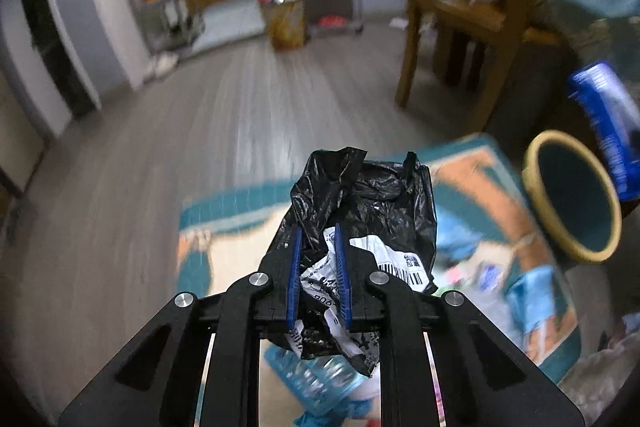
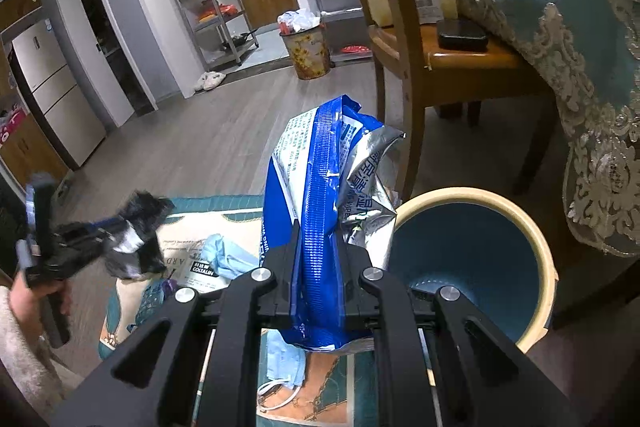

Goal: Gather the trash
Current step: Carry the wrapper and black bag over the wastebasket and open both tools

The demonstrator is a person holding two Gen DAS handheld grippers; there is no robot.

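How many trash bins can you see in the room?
2. A teal bin with a cream rim sits on the floor just right of the held blue wrapper. A flowery bin, stuffed full, stands far back by the metal shelves. Others may be hidden.

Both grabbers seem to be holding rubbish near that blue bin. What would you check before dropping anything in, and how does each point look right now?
1. Left gripper jaws shut on the black bag: ok.
2. Right gripper jaws shut on the blue wipes packet: ok.
3. Bin mouth open and unblocked: ok.
4. Packet over the bin mouth: not ok, it is beside the rim.
5. Black bag over the bin: not ok, it is off to the left.
6. Room left in the bin: cannot tell.
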